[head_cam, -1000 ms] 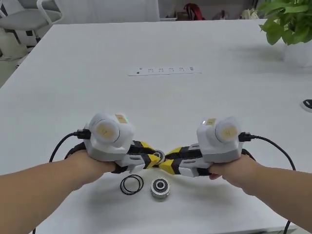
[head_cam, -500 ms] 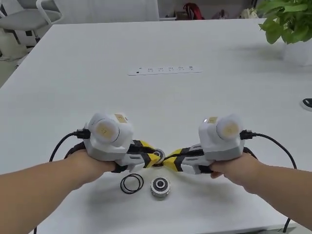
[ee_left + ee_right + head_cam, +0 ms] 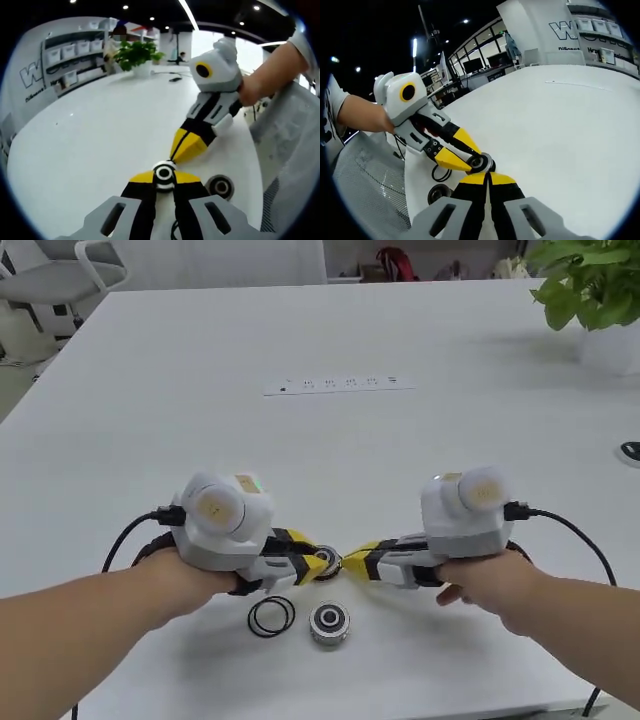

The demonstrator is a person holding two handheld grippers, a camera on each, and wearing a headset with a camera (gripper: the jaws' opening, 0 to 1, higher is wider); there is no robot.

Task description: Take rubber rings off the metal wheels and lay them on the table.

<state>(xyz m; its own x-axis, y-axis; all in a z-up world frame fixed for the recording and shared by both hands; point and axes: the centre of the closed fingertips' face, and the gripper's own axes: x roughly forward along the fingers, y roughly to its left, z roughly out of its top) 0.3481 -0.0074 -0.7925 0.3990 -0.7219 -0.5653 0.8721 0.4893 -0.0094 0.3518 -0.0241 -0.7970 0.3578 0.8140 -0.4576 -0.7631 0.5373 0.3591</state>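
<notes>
My left gripper (image 3: 316,566) is shut on a small metal wheel (image 3: 325,561) held just above the table; its own view shows the wheel (image 3: 164,173) clamped between the yellow tips. My right gripper (image 3: 350,561) is shut, its tips against the wheel's (image 3: 481,162) right side. Whether it pinches a rubber ring is too small to tell. Two black rubber rings (image 3: 270,616) lie overlapping on the table below the left gripper. A second metal wheel (image 3: 329,623) with a dark rim lies flat beside them.
The white table (image 3: 330,450) stretches far ahead. A strip of sockets (image 3: 338,385) lies at mid-table. A potted plant (image 3: 590,290) stands at the back right, a dark object (image 3: 630,453) at the right edge. Cables trail from both grippers toward the near table edge.
My right gripper has drawn a little to the right and risen slightly, its tips staying at the wheel. The left gripper, the loose rings and the second wheel have stayed put.
</notes>
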